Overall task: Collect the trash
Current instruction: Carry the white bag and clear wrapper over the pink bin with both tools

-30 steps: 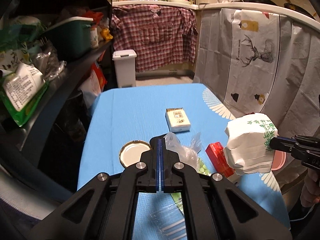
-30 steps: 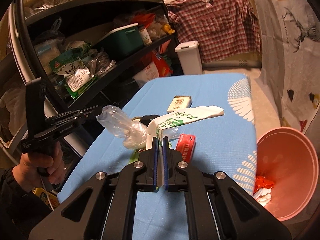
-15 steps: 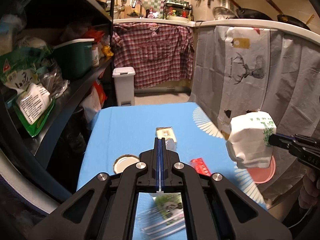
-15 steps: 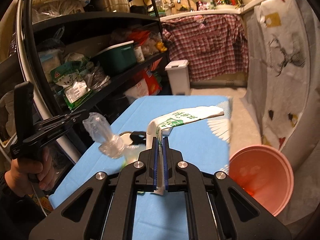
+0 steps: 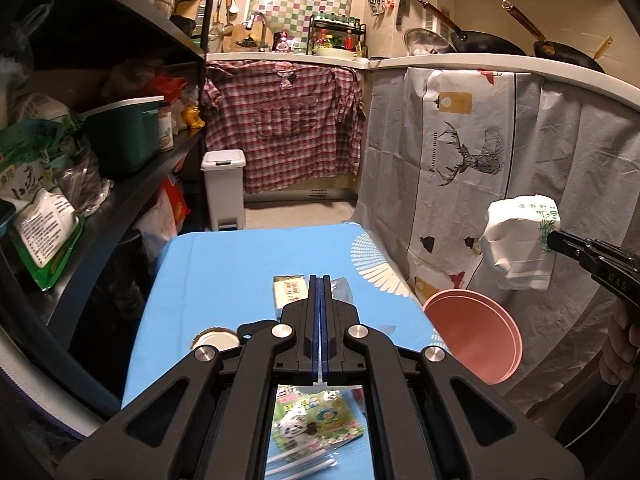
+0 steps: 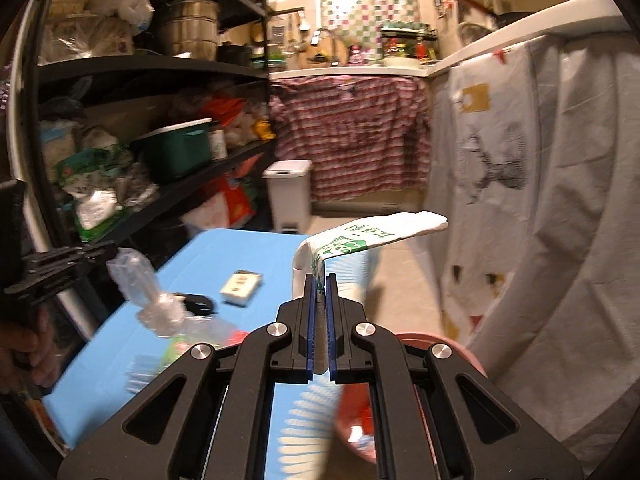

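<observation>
Bin point(image 5: 472, 336) right of table point(image 5: 224, 272); box point(image 5: 290, 290) on table.

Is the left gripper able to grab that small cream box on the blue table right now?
Probably not: the left gripper is shut on a clear plastic bag, so it seems unable to take the cream box until it drops that.

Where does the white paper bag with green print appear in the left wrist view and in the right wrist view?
Left wrist view: the white paper bag hangs at the right edge, pinched by the right claw, above the pink bin.
Right wrist view: the bag is at centre, rising from between the shut fingers of the right claw.
Shared landmark: the white pedal bin beyond the blue table's far end.
</observation>
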{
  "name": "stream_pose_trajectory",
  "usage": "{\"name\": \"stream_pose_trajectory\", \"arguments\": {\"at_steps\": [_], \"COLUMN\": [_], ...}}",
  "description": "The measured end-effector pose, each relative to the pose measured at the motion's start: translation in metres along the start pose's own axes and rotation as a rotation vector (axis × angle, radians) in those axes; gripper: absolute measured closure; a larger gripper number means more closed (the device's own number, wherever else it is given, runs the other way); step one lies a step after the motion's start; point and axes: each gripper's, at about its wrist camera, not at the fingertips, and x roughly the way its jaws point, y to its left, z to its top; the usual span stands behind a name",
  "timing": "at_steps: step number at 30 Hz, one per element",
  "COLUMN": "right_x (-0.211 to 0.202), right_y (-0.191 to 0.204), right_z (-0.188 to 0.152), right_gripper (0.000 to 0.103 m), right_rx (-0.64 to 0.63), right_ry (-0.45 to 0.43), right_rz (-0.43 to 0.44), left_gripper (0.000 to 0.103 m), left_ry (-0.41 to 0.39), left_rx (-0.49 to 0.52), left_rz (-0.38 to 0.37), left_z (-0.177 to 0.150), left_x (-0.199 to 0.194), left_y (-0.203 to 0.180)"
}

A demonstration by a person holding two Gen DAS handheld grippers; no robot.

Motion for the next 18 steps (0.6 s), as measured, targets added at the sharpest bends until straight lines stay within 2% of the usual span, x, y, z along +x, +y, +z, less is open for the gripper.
{"name": "stream_pose_trajectory", "arguments": {"at_steps": [6,18], "right_x": [0.003,0.015], "right_y": [-0.026,-0.053], "right_z": [-0.005,-0.017], "right_gripper": [0.098,0.098], "right_rx": [0.028,0.077], "right_ry": [0.014,0.06], "right_rz": [-0.09,-0.142], "left_gripper": [0.103,0.103], "left_ry": [-0.001,0.006], "left_rx": [0.0,0.012], "left_rz": [-0.025,-0.073], "left_z": [0.004,0.008], "left_x": [0.007,0.023], "left_y": [-0.013,-0.043]}}
